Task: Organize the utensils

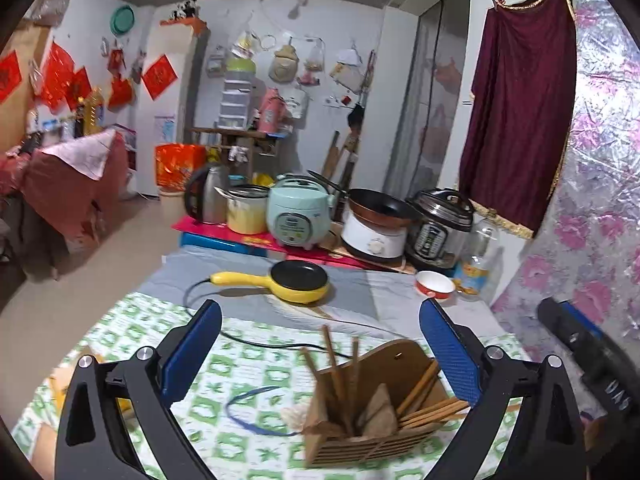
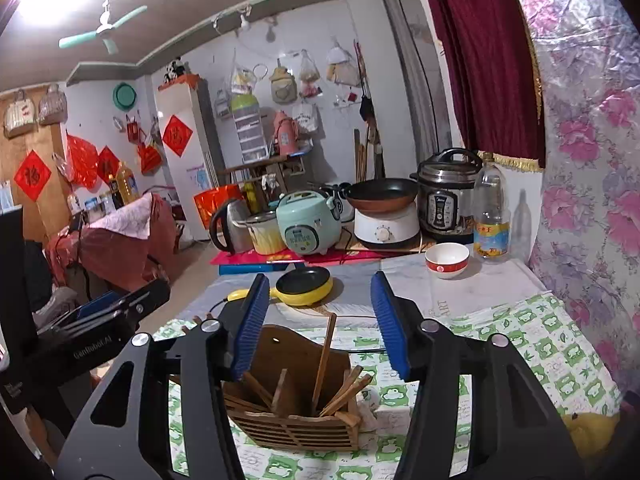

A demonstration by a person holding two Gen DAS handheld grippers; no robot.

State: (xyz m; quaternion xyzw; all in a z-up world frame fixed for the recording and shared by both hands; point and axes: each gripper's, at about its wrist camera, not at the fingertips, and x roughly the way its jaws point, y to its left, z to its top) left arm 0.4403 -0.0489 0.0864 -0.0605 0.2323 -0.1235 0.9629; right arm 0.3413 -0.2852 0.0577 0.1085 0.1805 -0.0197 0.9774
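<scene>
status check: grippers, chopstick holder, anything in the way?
Left gripper open, empty. Right gripper open, empty. Wooden holder upright on the checked cloth, chopsticks inside. Black cord behind it.

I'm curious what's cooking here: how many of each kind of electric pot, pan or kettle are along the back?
Kettle: 1
Rice cooker, mint green: 1
Pressure cooker: 1
White hotplate base with pan: 1
Yellow electric frying pan: 1
Total: 5

Chopsticks [image 2: 323, 360] stand in the wooden holder [image 2: 296, 428] near the bench's front edge; electric frying pan [image 2: 305, 286] behind it, bowl [image 2: 447, 260] at back right.
</scene>
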